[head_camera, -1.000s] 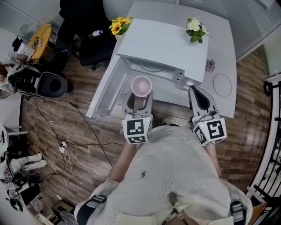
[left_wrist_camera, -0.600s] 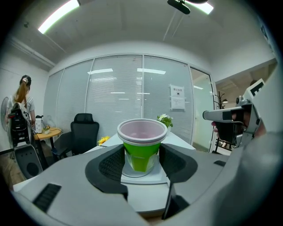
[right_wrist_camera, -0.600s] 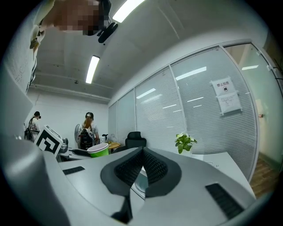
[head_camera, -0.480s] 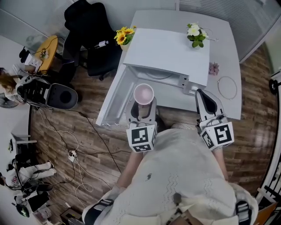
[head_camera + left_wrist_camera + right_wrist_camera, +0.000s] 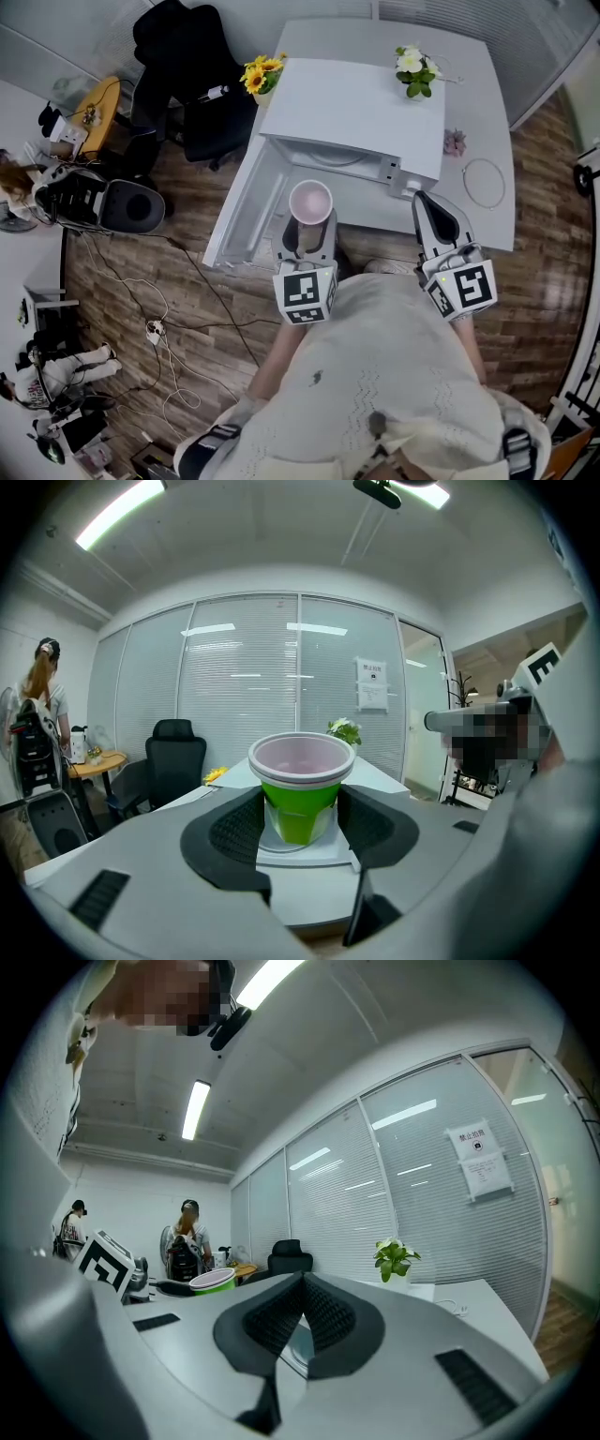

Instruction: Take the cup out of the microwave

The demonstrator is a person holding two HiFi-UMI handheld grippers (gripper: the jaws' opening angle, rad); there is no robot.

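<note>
Smooth plastic cup [image 5: 298,808] (wood-plank floor [image 5: 539,300])

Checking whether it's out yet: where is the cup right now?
In the head view, the cup sits clamped in the left gripper, just in front of the open microwave, right of its swung-open door.

A white tabletop [image 5: 478,94] fills the upper middle and right of the head view. On it sits a white microwave [image 5: 352,108], its door [image 5: 246,211] swung open toward the lower left, over the floor. A pot of yellow flowers [image 5: 260,73] stands at the microwave's upper left corner, and a white-flowered plant [image 5: 412,67] at its upper right corner. To the right of the microwave lie a small pink item [image 5: 455,142] and, below it, a thin cable loop [image 5: 485,183]. The wooden floor [image 5: 187,272] carries a black office chair [image 5: 187,66] at upper left and loose cables [image 5: 155,328] at lower left.
</note>
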